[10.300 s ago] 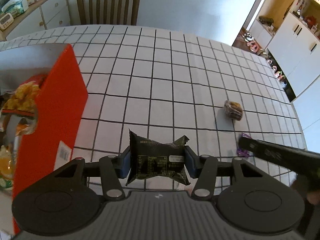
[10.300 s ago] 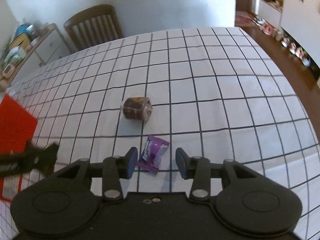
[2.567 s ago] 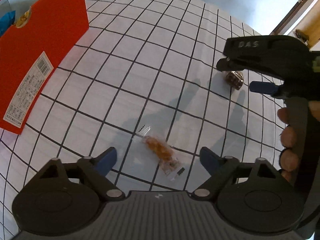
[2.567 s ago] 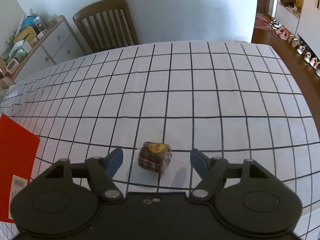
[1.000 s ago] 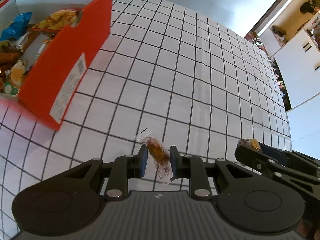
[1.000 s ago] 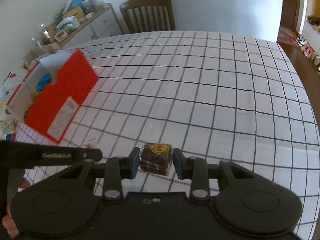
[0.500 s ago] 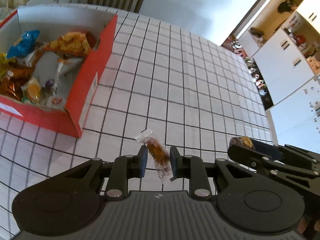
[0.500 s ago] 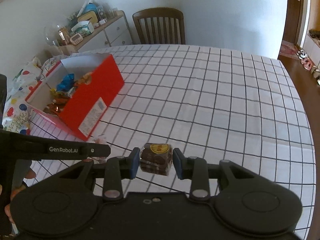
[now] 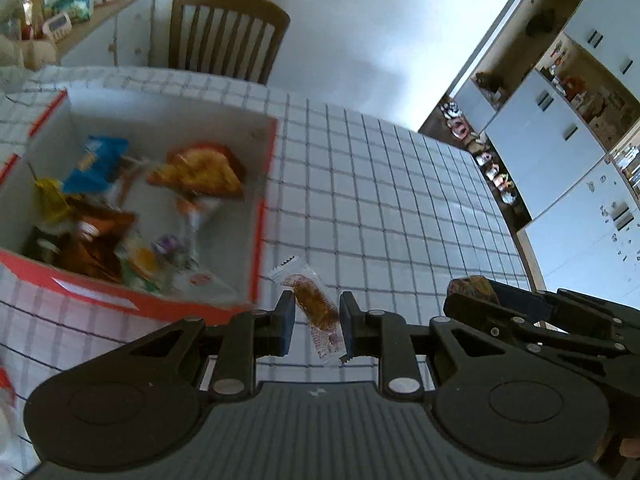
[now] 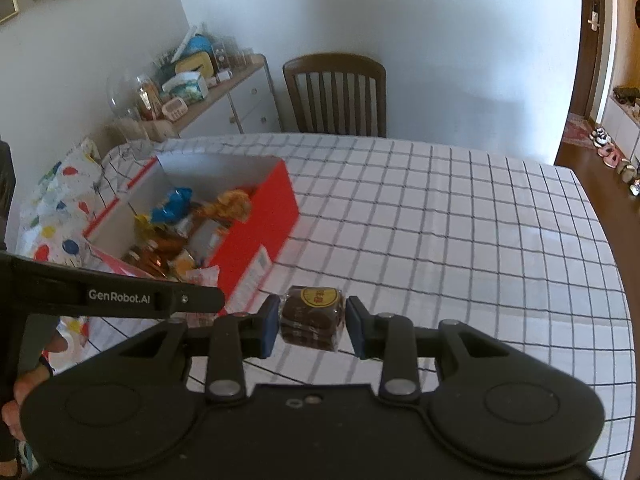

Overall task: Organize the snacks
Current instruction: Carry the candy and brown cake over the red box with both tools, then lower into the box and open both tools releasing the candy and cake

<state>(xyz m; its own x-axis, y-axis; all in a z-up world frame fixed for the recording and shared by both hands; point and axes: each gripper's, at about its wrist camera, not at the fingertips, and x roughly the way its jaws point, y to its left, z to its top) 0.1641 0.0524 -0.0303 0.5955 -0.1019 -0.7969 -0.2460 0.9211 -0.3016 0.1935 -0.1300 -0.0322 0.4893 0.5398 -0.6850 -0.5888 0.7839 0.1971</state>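
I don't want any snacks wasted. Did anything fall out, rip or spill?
Nothing stands out. The left claw is shut on a clear-wrapped snack and the right claw on a pack of brown biscuits; both wrappers look whole. The red box sits upright on the checked tablecloth with its snacks inside, though the box is blurry.

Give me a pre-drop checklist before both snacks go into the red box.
1. Left gripper shut on the clear-wrapped snack: ok.
2. Right gripper shut on the brown cookie pack: ok.
3. Red box open on top, no lid in the way: ok.
4. Free room in the box: ok, white floor shows toward its far wall.
5. Either gripper already over the box opening: not ok, both snacks show over the checked tablecloth beside it.
6. Clearance between the two grippers: cannot tell, they sit close side by side.
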